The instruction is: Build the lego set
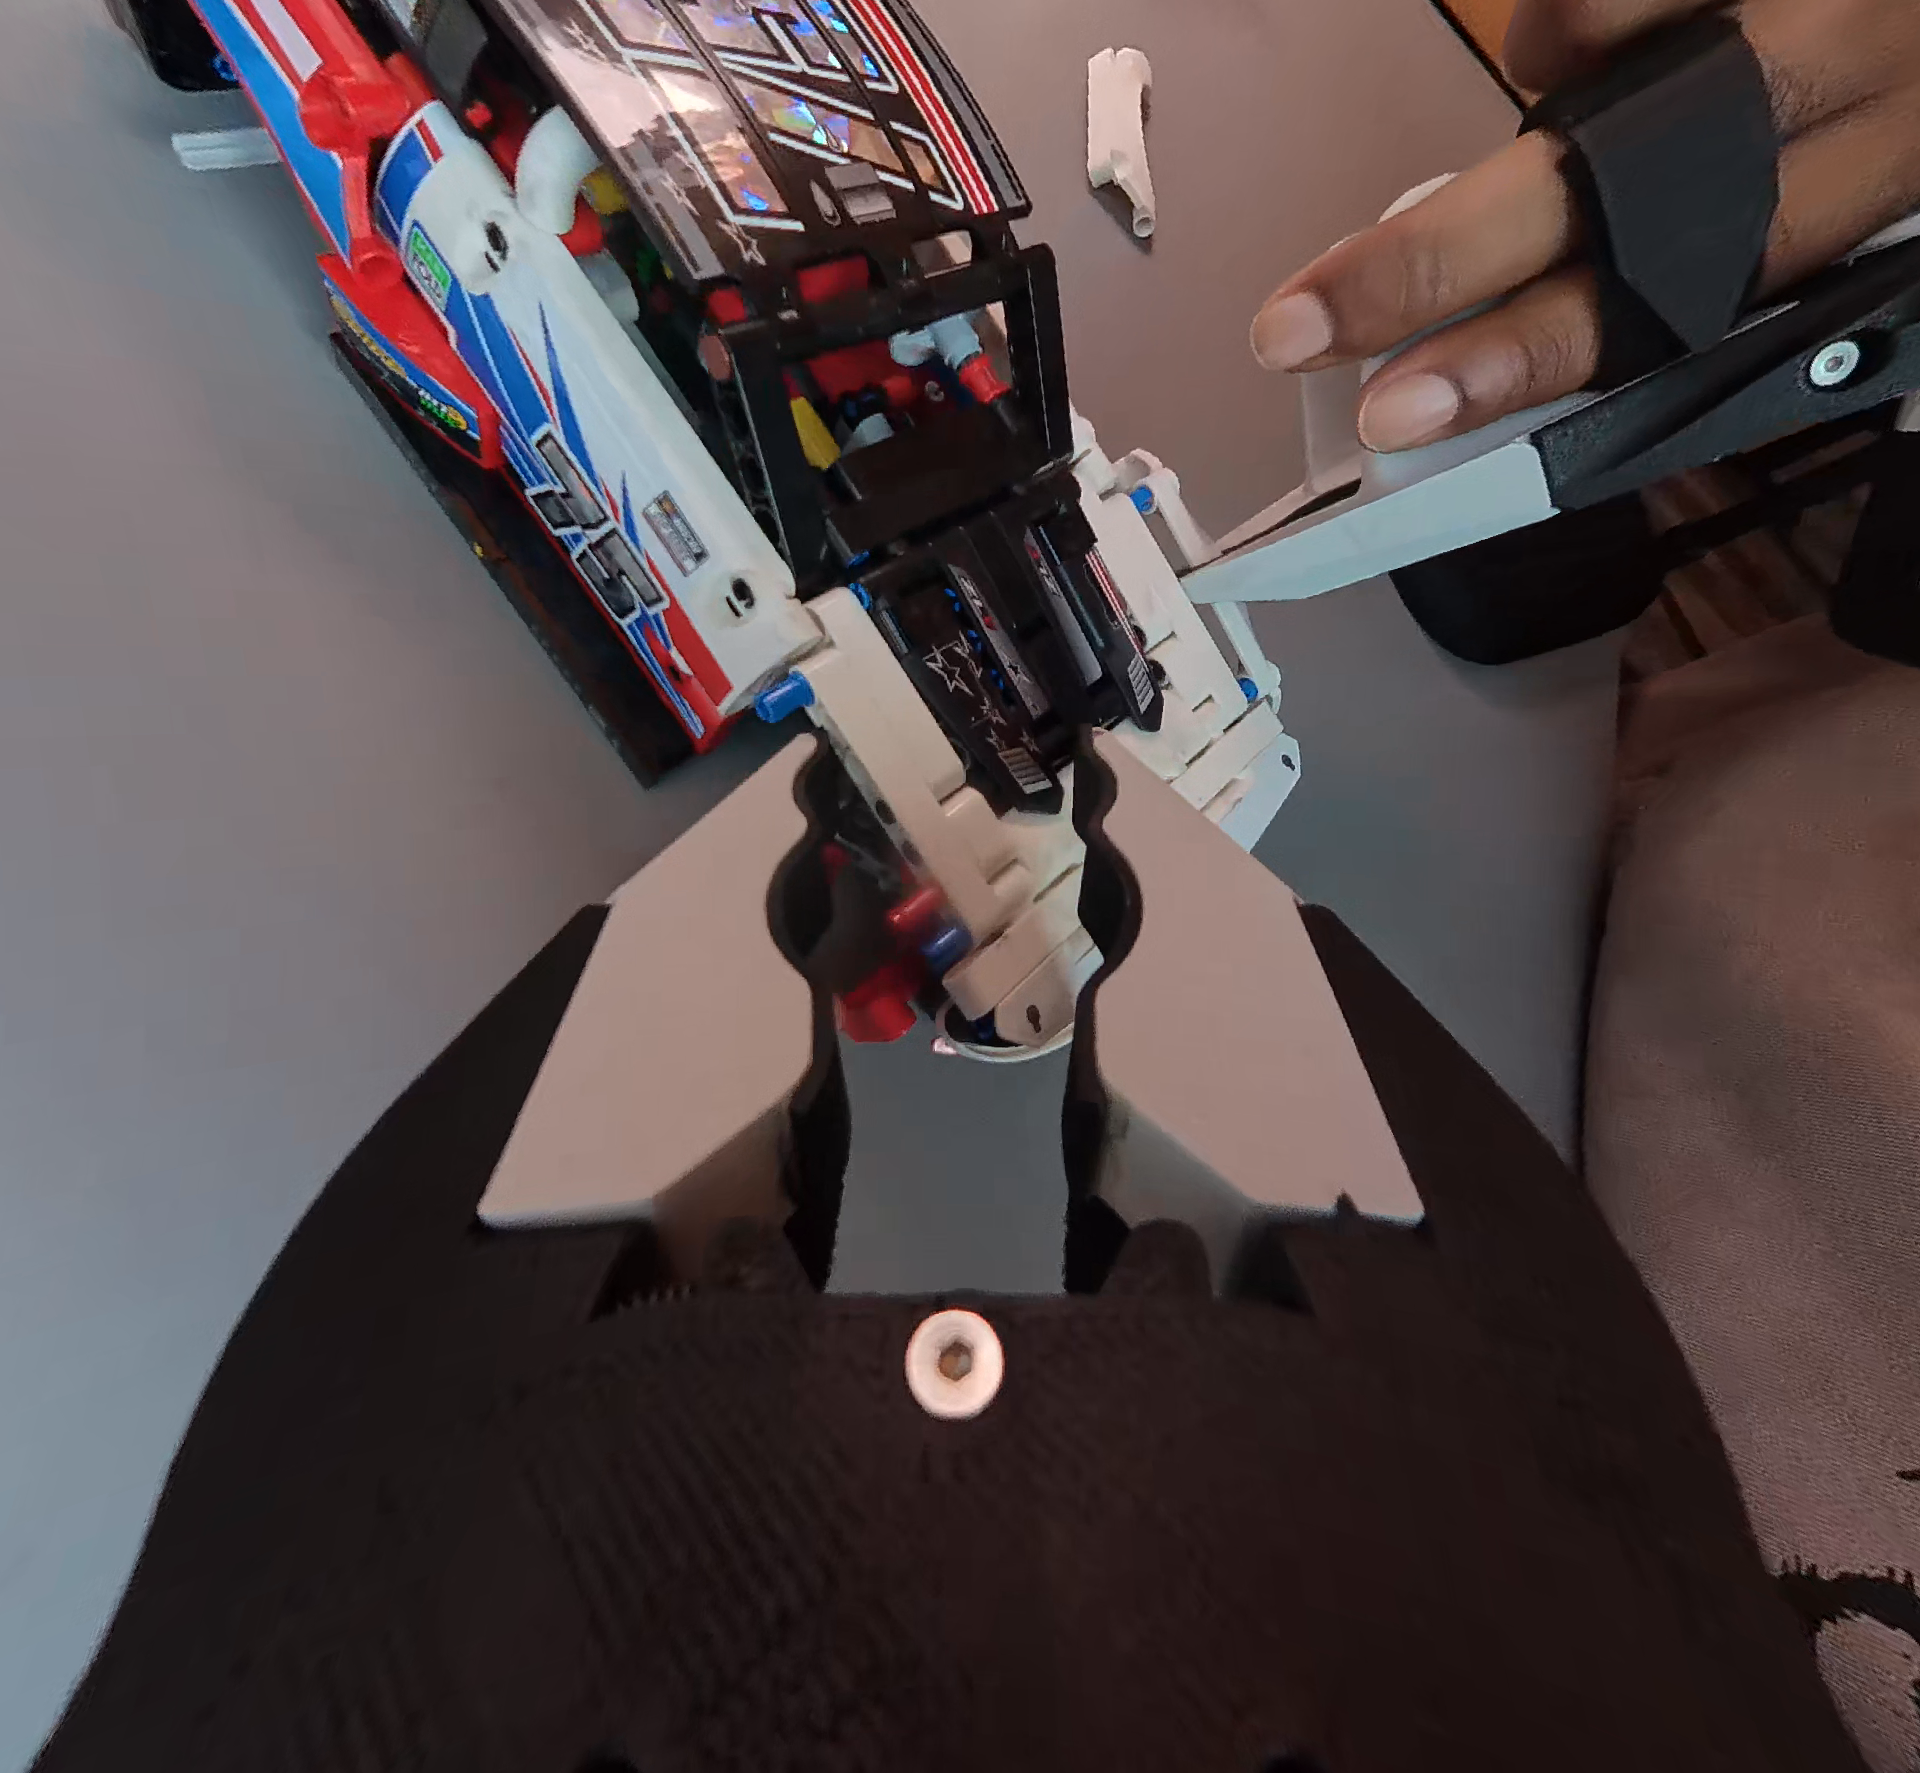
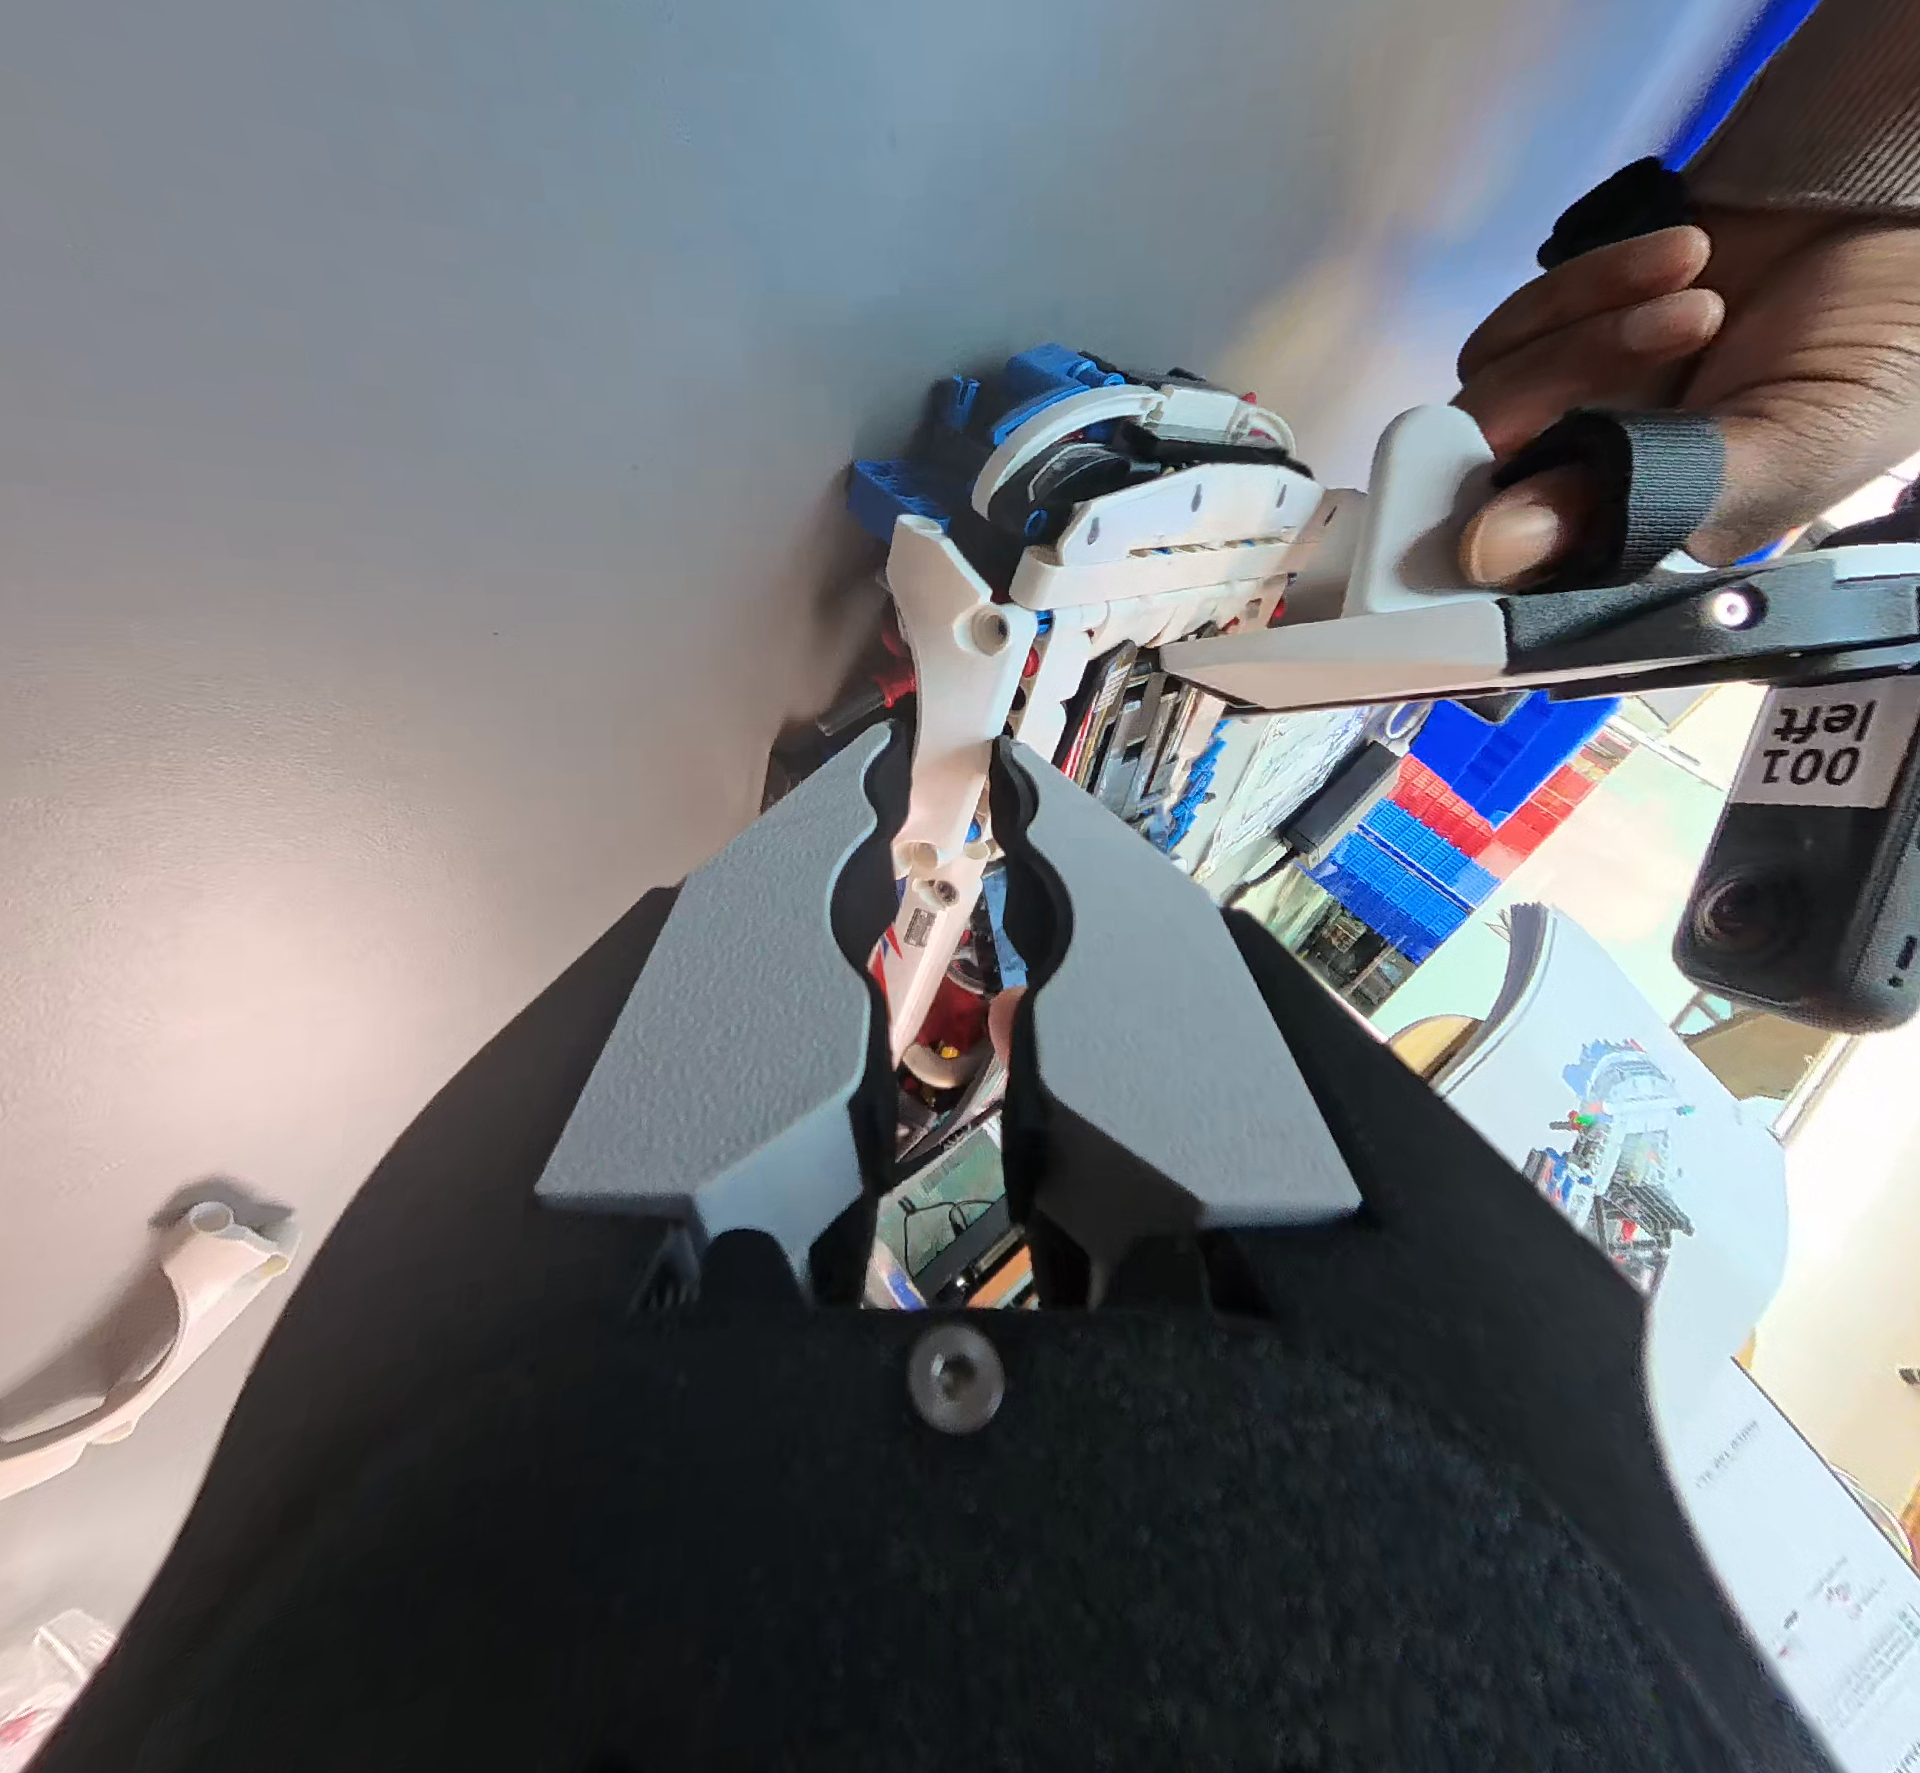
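A large red, white, blue and black lego race car [image 1: 644,269] lies on the grey table [image 1: 208,840]. My left gripper [image 1: 956,757] is shut on the car's white end section, its grey pads [image 1: 707,996] on either side. My right gripper [image 1: 1210,580], held by a hand, comes in from the right and pinches a white side panel of the car. In the right wrist view the right gripper [image 2: 945,757] is shut on that white panel [image 2: 961,684]. The left gripper [image 2: 1226,601] grips the car [image 2: 1091,497] from the right.
A loose curved white piece [image 1: 1117,134] lies on the table beyond the car and shows at lower left in the right wrist view [image 2: 156,1308]. An instruction booklet [image 2: 1621,1152] and red and blue bins [image 2: 1455,809] are at the right. Fabric [image 1: 1766,1100] borders the table.
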Available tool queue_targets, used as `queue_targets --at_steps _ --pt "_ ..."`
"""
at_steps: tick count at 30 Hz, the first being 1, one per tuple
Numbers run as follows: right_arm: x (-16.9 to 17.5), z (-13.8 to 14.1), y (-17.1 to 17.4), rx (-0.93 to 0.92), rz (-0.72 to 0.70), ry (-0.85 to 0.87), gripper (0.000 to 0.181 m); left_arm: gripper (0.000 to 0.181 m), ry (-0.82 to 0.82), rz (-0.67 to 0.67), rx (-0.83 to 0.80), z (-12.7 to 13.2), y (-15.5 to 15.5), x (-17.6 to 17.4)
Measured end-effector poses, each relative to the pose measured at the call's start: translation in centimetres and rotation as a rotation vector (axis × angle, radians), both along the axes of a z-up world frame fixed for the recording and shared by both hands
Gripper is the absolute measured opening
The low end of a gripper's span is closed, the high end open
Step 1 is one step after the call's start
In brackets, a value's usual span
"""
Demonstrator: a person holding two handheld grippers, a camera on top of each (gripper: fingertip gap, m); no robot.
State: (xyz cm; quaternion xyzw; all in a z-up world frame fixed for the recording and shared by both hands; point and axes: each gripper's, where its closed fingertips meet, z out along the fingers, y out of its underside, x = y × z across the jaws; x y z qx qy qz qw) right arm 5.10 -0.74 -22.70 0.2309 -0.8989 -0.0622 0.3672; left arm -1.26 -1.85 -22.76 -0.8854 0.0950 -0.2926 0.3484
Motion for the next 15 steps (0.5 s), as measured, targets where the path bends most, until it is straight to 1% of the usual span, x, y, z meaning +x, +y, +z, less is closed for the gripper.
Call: queue_targets --at_steps 4,8,10,15 --pt "0.03 -0.03 -0.07 -0.014 0.014 -0.005 0.012 0.044 0.011 -0.009 -0.002 -0.07 0.08 0.03" --pt "0.21 -0.08 0.10 -0.084 -0.029 -0.059 0.012 0.044 0.009 -0.006 0.010 -0.07 0.30 0.18" --pt "0.25 -0.15 0.16 -0.131 -0.023 -0.050 0.012 0.043 0.009 -0.005 0.019 -0.02 0.30 0.25" --pt "0.22 -0.20 0.19 -0.161 -0.002 -0.038 0.012 0.043 0.007 0.001 0.022 -0.06 0.34 0.25"
